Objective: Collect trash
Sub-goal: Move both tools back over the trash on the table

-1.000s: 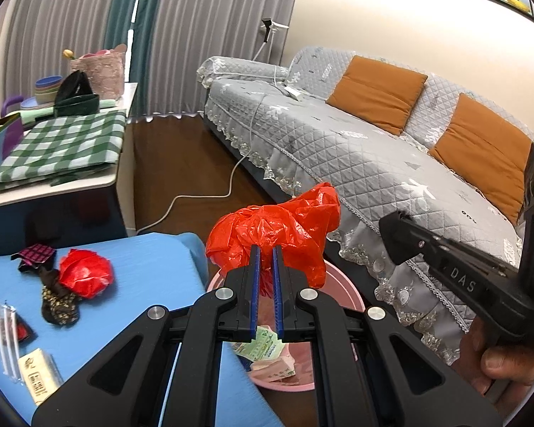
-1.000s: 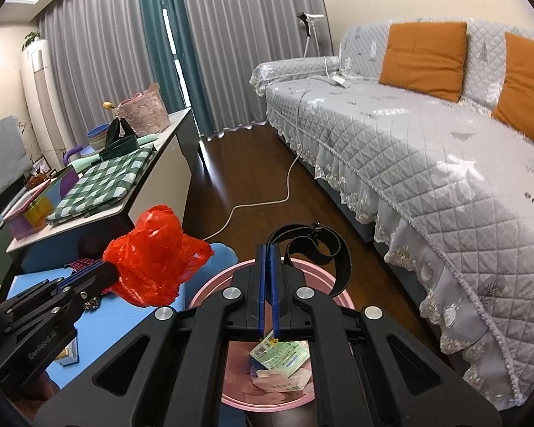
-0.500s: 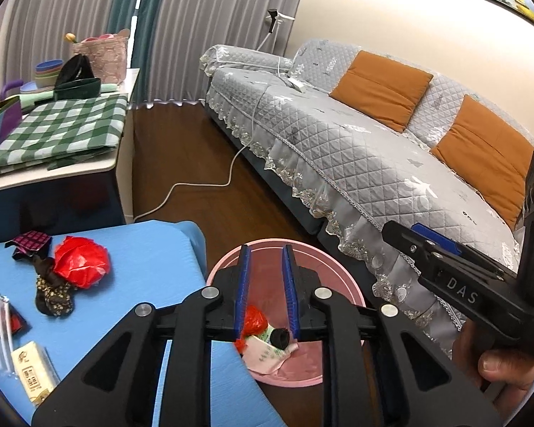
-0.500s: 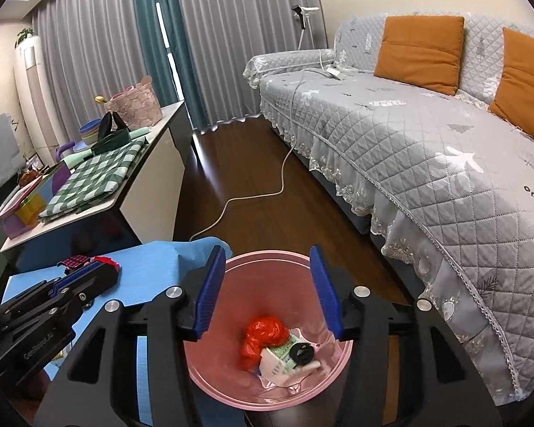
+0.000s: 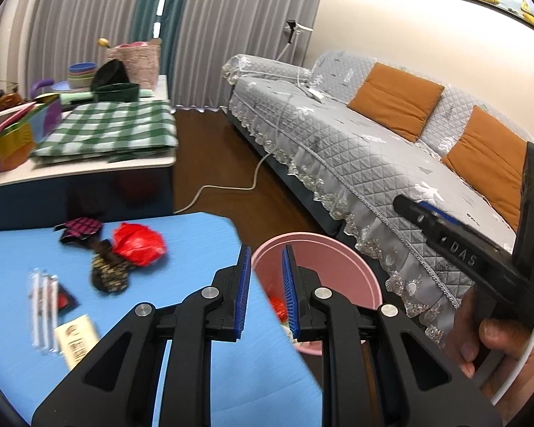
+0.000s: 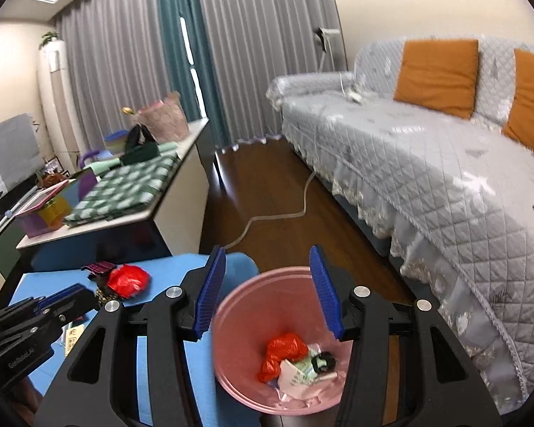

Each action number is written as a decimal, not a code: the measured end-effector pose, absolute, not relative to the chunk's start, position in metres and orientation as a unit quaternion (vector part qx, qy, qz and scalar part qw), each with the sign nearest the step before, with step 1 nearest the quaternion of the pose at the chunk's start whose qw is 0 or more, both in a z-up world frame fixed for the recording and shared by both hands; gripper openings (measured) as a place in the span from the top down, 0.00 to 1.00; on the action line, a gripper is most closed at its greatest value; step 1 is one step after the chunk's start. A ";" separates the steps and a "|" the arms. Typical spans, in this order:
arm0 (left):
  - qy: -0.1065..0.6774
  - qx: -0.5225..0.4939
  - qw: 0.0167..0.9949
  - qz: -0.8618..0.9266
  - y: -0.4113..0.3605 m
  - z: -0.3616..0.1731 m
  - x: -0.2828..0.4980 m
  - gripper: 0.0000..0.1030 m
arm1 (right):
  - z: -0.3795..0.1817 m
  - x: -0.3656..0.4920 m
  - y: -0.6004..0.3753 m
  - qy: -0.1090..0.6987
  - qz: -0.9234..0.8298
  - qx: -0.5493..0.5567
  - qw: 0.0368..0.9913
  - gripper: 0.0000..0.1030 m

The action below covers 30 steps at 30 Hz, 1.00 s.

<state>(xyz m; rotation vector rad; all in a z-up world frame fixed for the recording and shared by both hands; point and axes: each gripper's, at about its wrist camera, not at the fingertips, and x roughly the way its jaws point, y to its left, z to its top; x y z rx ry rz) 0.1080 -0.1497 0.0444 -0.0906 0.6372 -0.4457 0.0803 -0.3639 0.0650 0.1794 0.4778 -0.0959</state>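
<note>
Dark polished wood flooring runs between a quilted grey sofa [image 6: 427, 163] with lace-edged skirt and two burnt-orange cushions [image 6: 436, 71], and a smooth blue table [image 5: 181, 320] set low in the foreground. Just off the table's corner stands a round pink plastic bin [image 6: 238, 384] with thin flaring walls; inside lie a crumpled red plastic bag [image 6: 283, 354], printed paper scraps and a small black ring-shaped item. On the table, a second glossy red bag [image 5: 139, 245] sits bunched into a ball, touching a dark patterned cloth scrap [image 5: 108, 274], with a checked pink-and-black piece just beside it and a cream paper packet [image 5: 76, 341] nearer the camera. The left gripper [image 5: 265, 295] hangs over the table edge, ribbed blue pads apart and empty. The right gripper [image 6: 270, 288] hovers above the bin, jaws spread wide, holding nothing.
</note>
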 end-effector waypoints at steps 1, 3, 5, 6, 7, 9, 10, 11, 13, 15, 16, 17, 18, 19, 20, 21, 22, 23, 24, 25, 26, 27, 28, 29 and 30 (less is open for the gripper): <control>0.309 -0.046 0.926 -0.213 -0.142 0.045 0.104 0.82 | 0.067 0.078 -0.361 0.229 -0.046 0.089 0.968 0.51; 0.306 -0.048 0.928 -0.206 -0.130 0.047 0.098 0.82 | 0.069 0.073 -0.355 0.218 -0.043 0.091 0.971 0.51; 0.304 -0.051 0.930 -0.200 -0.121 0.048 0.093 0.82 | 0.072 0.070 -0.348 0.211 -0.044 0.082 0.973 0.51; 0.301 -0.053 0.932 -0.196 -0.113 0.049 0.089 0.82 | 0.072 0.069 -0.344 0.209 -0.044 0.075 0.974 0.52; 0.300 -0.055 0.933 -0.193 -0.108 0.050 0.087 0.82 | 0.072 0.068 -0.337 0.211 -0.038 0.068 0.974 0.51; 0.299 -0.060 0.934 -0.185 -0.095 0.051 0.082 0.82 | 0.071 0.066 -0.327 0.217 -0.028 0.060 0.974 0.52; 0.298 -0.063 0.935 -0.180 -0.088 0.052 0.080 0.82 | 0.071 0.065 -0.322 0.218 -0.026 0.058 0.974 0.51; 0.297 -0.066 0.936 -0.176 -0.080 0.053 0.078 0.82 | 0.070 0.064 -0.318 0.220 -0.022 0.059 0.974 0.51; 0.294 -0.070 0.938 -0.169 -0.069 0.055 0.075 0.82 | 0.070 0.062 -0.309 0.225 -0.004 0.065 0.972 0.51; 0.294 -0.074 0.939 -0.161 -0.057 0.055 0.071 0.82 | 0.070 0.060 -0.299 0.226 0.013 0.069 0.972 0.51; 0.293 -0.076 0.940 -0.158 -0.051 0.055 0.070 0.82 | 0.070 0.058 -0.291 0.224 0.016 0.067 0.972 0.51; 0.293 -0.077 0.940 -0.154 -0.046 0.056 0.069 0.82 | 0.070 0.057 -0.284 0.225 0.021 0.065 0.972 0.51; 0.292 -0.080 0.941 -0.149 -0.038 0.056 0.067 0.82 | 0.070 0.057 -0.278 0.227 0.028 0.064 0.971 0.51; 0.291 -0.081 0.942 -0.146 -0.031 0.056 0.066 0.82 | 0.069 0.058 -0.268 0.231 0.038 0.061 0.970 0.51; 0.291 -0.083 0.943 -0.141 -0.023 0.056 0.065 0.82 | 0.068 0.058 -0.261 0.232 0.044 0.057 0.970 0.51; 0.291 -0.084 0.943 -0.136 -0.016 0.056 0.064 0.82 | 0.067 0.058 -0.251 0.235 0.051 0.052 0.969 0.51; 0.291 -0.086 0.944 -0.130 -0.007 0.056 0.063 0.82 | 0.065 0.059 -0.243 0.237 0.057 0.050 0.969 0.51; 0.290 -0.086 0.945 -0.125 0.000 0.055 0.063 0.82 | 0.063 0.059 -0.236 0.241 0.064 0.050 0.967 0.51; 0.289 -0.087 0.946 -0.117 0.010 0.053 0.062 0.82 | 0.062 0.059 -0.231 0.244 0.071 0.052 0.966 0.51; 0.288 -0.088 0.947 -0.110 0.019 0.052 0.062 0.82 | 0.059 0.061 -0.221 0.250 0.084 0.054 0.963 0.51; 0.287 -0.088 0.948 -0.103 0.027 0.050 0.062 0.82 | 0.056 0.062 -0.214 0.253 0.090 0.054 0.962 0.51; 0.286 -0.087 0.950 -0.093 0.037 0.048 0.062 0.82 | 0.053 0.063 -0.207 0.257 0.097 0.054 0.960 0.51; 0.286 -0.086 0.951 -0.083 0.045 0.045 0.062 0.82 | 0.050 0.065 -0.197 0.263 0.109 0.052 0.957 0.51; 0.286 -0.087 0.951 -0.075 0.051 0.043 0.062 0.82 | 0.046 0.067 -0.190 0.268 0.117 0.051 0.955 0.51; 0.287 -0.090 0.951 -0.066 0.059 0.039 0.063 0.82 | 0.043 0.068 -0.183 0.272 0.124 0.048 0.953 0.51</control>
